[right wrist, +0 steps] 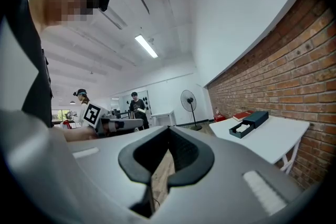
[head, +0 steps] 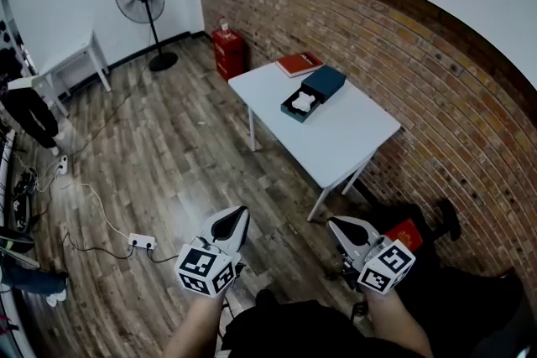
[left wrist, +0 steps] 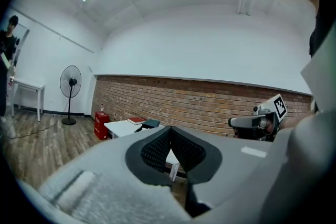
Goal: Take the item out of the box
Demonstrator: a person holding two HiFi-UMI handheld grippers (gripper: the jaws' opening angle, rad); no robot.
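Open box point(head: 312, 94) on table point(head: 357, 138), long axis toward its wall-side edge (white item point(head: 302, 101) indistinct). Closed, empty: left gripper point(head: 236, 216), right gripper point(head: 337, 224).

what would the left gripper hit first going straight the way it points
Likely the white table, whose near end shows just behind the tips of the left gripper; nothing closer shows, though depth is unclear.
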